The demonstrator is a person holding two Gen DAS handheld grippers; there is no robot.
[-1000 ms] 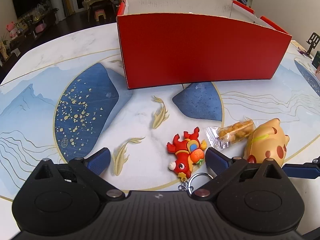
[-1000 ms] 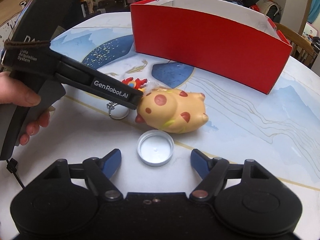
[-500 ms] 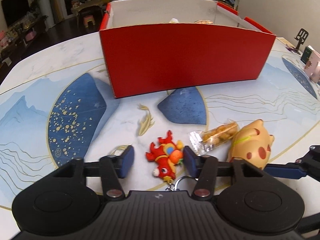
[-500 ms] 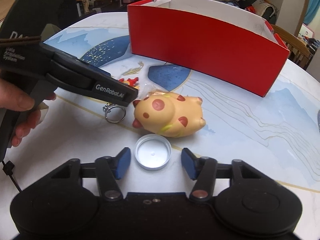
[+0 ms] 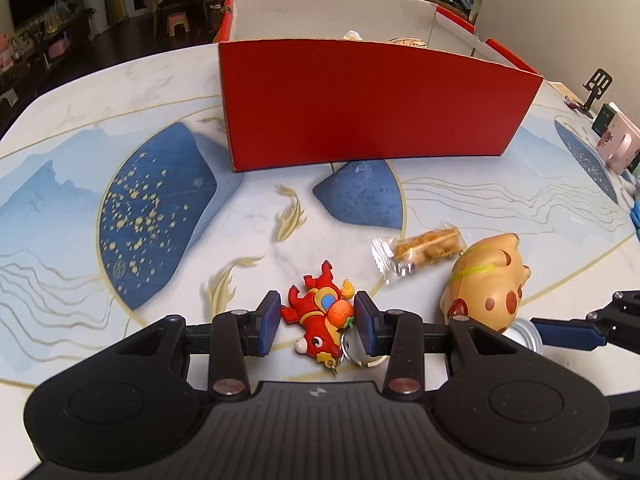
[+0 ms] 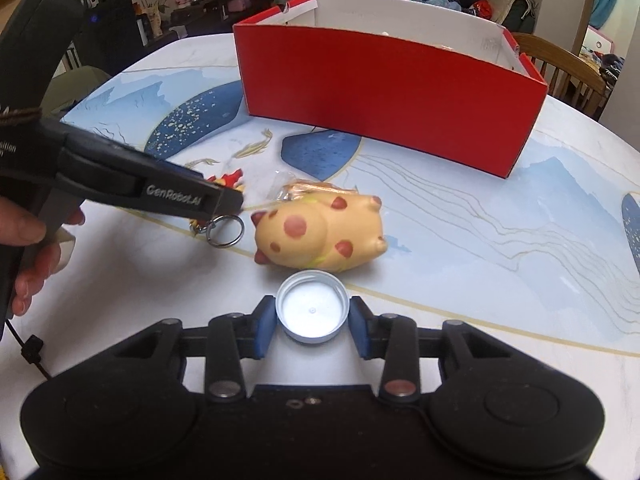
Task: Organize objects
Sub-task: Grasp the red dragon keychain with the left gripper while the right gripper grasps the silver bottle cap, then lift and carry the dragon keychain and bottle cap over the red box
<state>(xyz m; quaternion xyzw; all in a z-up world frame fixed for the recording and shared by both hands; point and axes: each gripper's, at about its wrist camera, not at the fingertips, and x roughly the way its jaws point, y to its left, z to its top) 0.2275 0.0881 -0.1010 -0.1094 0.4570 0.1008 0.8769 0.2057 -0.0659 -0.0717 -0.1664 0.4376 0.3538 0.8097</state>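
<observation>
A red dragon keychain [image 5: 320, 312] lies on the table between the blue pads of my left gripper [image 5: 318, 320]. The jaws are closing and both pads touch its sides. Its metal ring [image 6: 226, 230] shows beside the left gripper's finger [image 6: 160, 196] in the right wrist view. A white bottle cap [image 6: 311, 308] lies hollow side up between the pads of my right gripper [image 6: 312, 322]. Those jaws are closing too, and the pads sit against the cap's rim. The open red box [image 5: 372, 104] stands behind, with a few items inside.
A spotted yellow pig toy [image 6: 320, 232] lies just beyond the cap, and a clear snack packet [image 5: 420, 248] rests behind it. The patterned tabletop [image 5: 120, 160] stretches left. A phone stand and small items [image 5: 612, 140] sit at the far right. A hand [image 6: 24, 248] holds the left gripper.
Both grippers went from wide open to narrow: the left around the keychain, the right around the cap. Both tipped slightly, bringing the box's inside into view.
</observation>
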